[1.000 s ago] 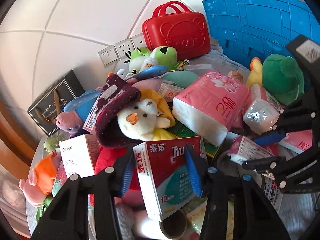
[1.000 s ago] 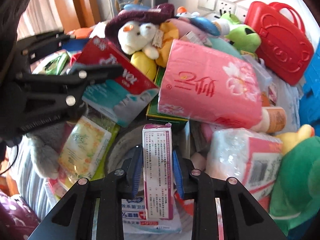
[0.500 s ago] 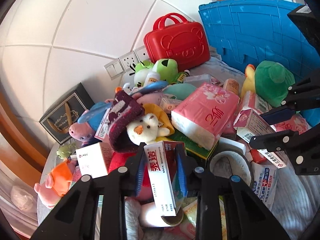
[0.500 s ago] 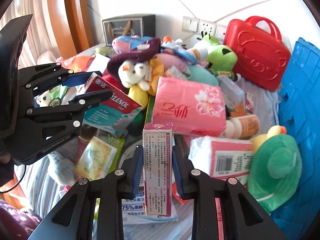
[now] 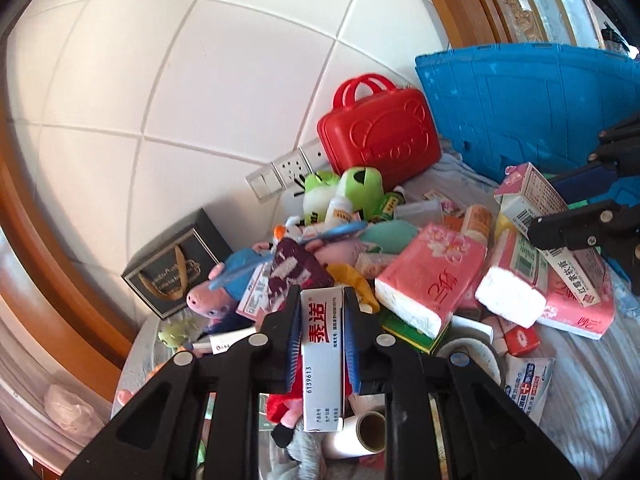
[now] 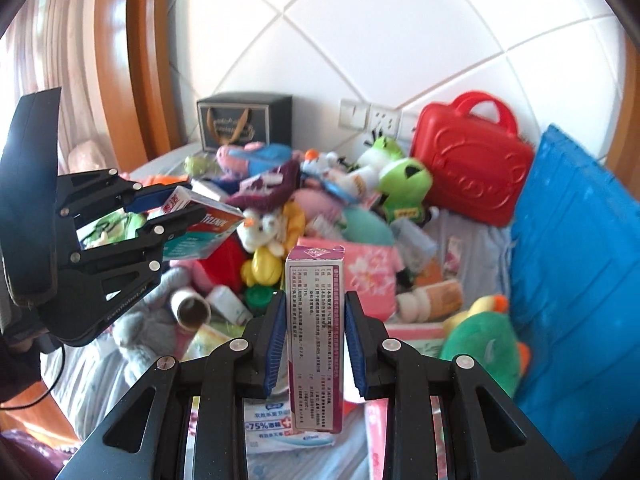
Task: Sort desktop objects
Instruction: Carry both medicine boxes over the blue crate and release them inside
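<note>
Overhead, left gripper (image 5: 320, 328) clamps Tylenol box (image 5: 322, 356), above clutter.

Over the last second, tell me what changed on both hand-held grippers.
The left hand-held gripper, its jaws just closing, went from straddling the red Tylenol box across its broad face to clamping its narrow side, and lifted it. The right hand-held gripper raised its pink box off the pile, grip unchanged. The red case and the pile stayed put.
</note>
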`<move>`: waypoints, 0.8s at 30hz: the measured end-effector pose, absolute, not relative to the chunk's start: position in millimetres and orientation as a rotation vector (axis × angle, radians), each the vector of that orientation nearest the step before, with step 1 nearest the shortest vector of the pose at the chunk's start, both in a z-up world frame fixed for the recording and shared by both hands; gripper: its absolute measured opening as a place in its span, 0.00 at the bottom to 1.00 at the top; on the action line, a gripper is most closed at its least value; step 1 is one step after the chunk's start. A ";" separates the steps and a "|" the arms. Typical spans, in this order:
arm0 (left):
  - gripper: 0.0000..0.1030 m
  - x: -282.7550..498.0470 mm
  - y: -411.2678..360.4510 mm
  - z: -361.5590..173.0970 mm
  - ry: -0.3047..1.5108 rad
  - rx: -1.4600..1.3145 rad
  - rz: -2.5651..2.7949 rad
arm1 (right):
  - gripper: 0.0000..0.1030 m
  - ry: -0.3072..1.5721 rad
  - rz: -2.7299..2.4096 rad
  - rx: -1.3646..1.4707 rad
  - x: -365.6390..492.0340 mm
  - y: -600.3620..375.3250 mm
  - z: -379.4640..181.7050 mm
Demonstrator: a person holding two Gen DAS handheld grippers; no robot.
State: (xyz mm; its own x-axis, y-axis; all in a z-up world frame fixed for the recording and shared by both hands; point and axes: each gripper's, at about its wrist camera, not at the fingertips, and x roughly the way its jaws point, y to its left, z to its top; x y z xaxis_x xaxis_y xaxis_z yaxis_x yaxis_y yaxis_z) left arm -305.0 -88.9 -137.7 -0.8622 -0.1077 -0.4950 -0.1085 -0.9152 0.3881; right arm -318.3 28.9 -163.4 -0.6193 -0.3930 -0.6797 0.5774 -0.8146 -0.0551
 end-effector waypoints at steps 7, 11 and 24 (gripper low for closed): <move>0.18 -293.6 -74.6 -100.9 0.685 -0.697 2.955 | 0.27 0.368 -2.491 0.825 -299.4 37.5 -123.5; 0.18 -291.7 -59.2 -71.7 0.703 -0.599 2.939 | 0.27 0.350 -2.576 0.772 -292.0 51.2 -93.7; 0.18 -288.1 77.1 45.7 0.674 -0.169 2.788 | 0.27 0.226 -2.954 0.507 -257.4 175.8 18.6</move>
State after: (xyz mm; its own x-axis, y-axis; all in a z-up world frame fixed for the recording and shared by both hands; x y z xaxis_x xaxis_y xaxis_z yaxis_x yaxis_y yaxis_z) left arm -288.1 77.1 45.7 -0.9574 0.2302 -0.1744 -0.2844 -0.8562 0.4314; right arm -257.4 175.8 18.6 -0.9342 -0.1083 -0.3400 0.1586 -0.9795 -0.1240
